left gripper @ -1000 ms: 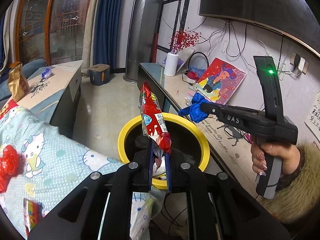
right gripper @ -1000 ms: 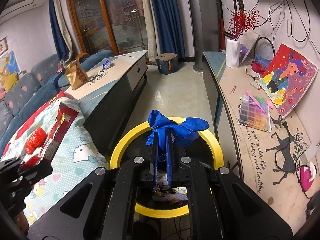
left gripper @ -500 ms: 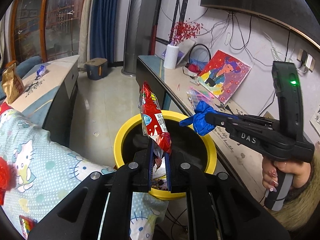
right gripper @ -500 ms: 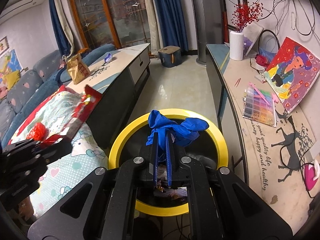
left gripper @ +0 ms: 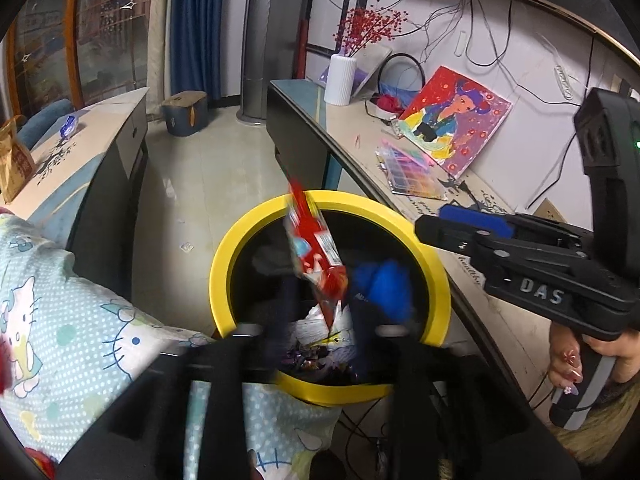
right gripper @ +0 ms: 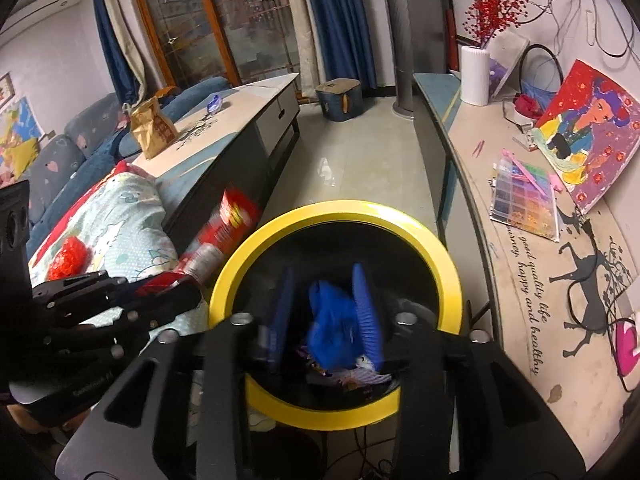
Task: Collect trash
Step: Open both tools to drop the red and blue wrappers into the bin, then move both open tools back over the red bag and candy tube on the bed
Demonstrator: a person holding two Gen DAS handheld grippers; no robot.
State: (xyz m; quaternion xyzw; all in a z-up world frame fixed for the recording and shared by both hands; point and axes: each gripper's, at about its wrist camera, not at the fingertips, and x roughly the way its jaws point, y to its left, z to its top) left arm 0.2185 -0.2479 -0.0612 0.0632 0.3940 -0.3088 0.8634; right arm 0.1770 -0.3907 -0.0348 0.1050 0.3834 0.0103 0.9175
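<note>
both tools opened, two wrappers (left gripper: 316,256) dropping into one bin (left gripper: 224,264).

Yellow bin (right gripper: 448,264) mouth wide open near, bed (right gripper: 132,216) close on its left, long shelf (right gripper: 516,280) tight on right, bare floor (right gripper: 352,176) far behind.

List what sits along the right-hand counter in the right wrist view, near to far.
Black deer decal → bead organizer box → colourful painting → white vase with red berry sprigs.
</note>
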